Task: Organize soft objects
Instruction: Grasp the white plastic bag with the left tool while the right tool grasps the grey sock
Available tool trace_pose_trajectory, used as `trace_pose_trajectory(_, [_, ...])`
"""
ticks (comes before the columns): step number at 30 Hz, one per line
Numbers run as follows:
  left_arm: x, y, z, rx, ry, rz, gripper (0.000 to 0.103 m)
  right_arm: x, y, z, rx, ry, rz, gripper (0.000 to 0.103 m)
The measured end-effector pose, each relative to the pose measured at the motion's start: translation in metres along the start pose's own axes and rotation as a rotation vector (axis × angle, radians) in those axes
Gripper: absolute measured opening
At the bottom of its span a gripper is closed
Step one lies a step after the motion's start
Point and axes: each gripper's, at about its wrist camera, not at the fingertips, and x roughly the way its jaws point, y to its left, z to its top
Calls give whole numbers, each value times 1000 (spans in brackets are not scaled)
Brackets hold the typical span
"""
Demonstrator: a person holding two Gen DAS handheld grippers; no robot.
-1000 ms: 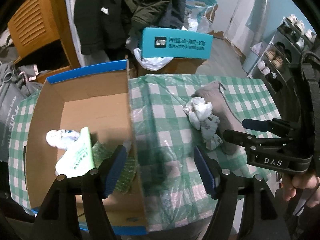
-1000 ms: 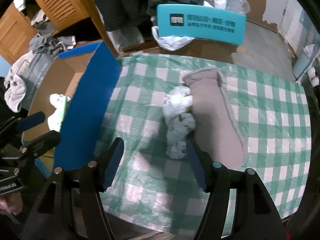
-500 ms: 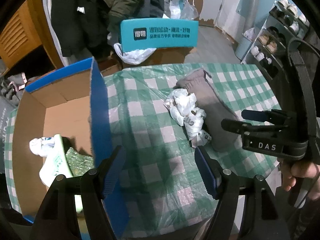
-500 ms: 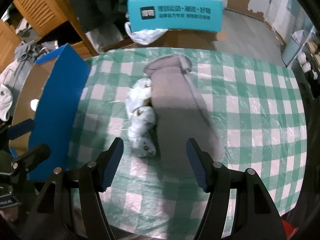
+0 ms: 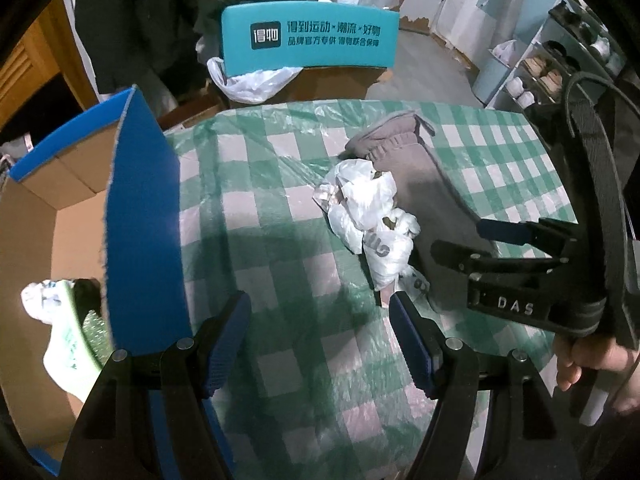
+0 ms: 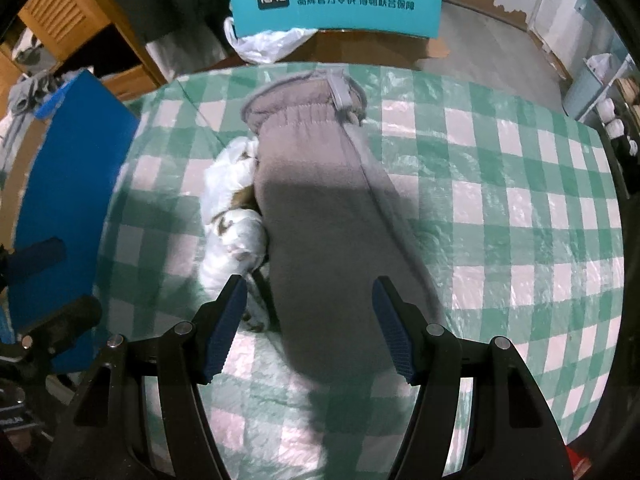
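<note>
Nearest us, the right gripper (image 6: 307, 322) has its jaws spread with nothing pinched; the near end of the long grey fleece mitten with a gathered cuff (image 6: 320, 216) lies between them on the table, apart from both pads as far as we can tell. Just outside the left-hand jaw sits the crumpled white plastic bag (image 6: 232, 220), touching the mitten's side. Our left gripper (image 5: 320, 338) also holds its jaws spread and empty above bare green-and-white checked tablecloth (image 5: 280, 240); the bag's near tip lies just beyond the right-hand jaw. Out past its left-hand jaw stands the brown cardboard box with blue outer walls (image 5: 140, 216), with a white bundle and a pale green packet inside.

We judge the main risk to be a mixed pick: if the right jaws close slightly off line, they may catch the bag along with the mitten, or pinch only loose fleece so it slips free. The thin tablecloth could also bunch up in a low grip.
</note>
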Motion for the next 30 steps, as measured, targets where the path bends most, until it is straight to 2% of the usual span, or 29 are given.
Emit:
trace_pose_trajectory(16, [31,2,9,-33,52,-36,73,42,-1,2,-64,50,-71,65])
trace_pose_trajectory(30, [48,-11,19,-56,71,-52,73,35,-51,-4,85,49,-101,65])
